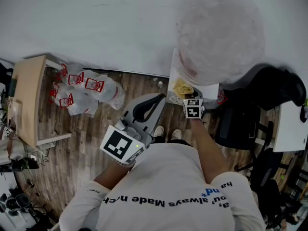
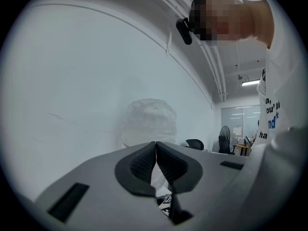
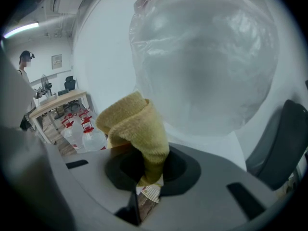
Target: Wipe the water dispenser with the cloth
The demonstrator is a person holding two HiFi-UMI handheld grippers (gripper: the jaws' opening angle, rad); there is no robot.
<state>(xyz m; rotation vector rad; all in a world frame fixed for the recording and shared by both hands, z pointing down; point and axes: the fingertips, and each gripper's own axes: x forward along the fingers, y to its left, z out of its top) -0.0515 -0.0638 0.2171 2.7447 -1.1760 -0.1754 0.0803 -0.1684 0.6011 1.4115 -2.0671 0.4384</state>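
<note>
Right gripper (image 3: pixel 147 165): its two jaws are pinched tight on the cloth, with the cloth sticking up out of them.
Cloth (image 3: pixel 134 124): yellow and fluffy, folded into a lump. In the head view the cloth (image 1: pixel 183 87) sits over the left edge of the dispenser's white top, just beside the bottom of the big bottle. I cannot tell if it touches the dispenser.
Water dispenser (image 1: pixel 208 90): a white box standing against the wall, right in front of the person.
Big bottle (image 3: pixel 211 66): round, wrapped in crinkly see-through plastic, and it sits on top of the dispenser. It fills most of the right gripper view.
Left gripper (image 2: pixel 155 150): its jaws are closed up, tips touching, with nothing between them. In the head view the left gripper (image 1: pixel 155 100) is held up in front of the person's chest, away from the dispenser and to the left of the cloth.
Person: wears a white shirt (image 1: pixel 173 191) with blue and black letters.
Water jugs (image 1: pixel 91 93): a bunch of clear jugs with red handles — they lie on the floor by the wall, well apart from the dispenser.
Wooden table (image 1: pixel 26 95): at the far left, next to the jugs.
Black chair (image 1: pixel 269 90): just to the right of the dispenser.
Floor (image 1: pixel 82 148): brown wood planks.
Wall (image 1: pixel 96 23): plain white — behind everything.
</note>
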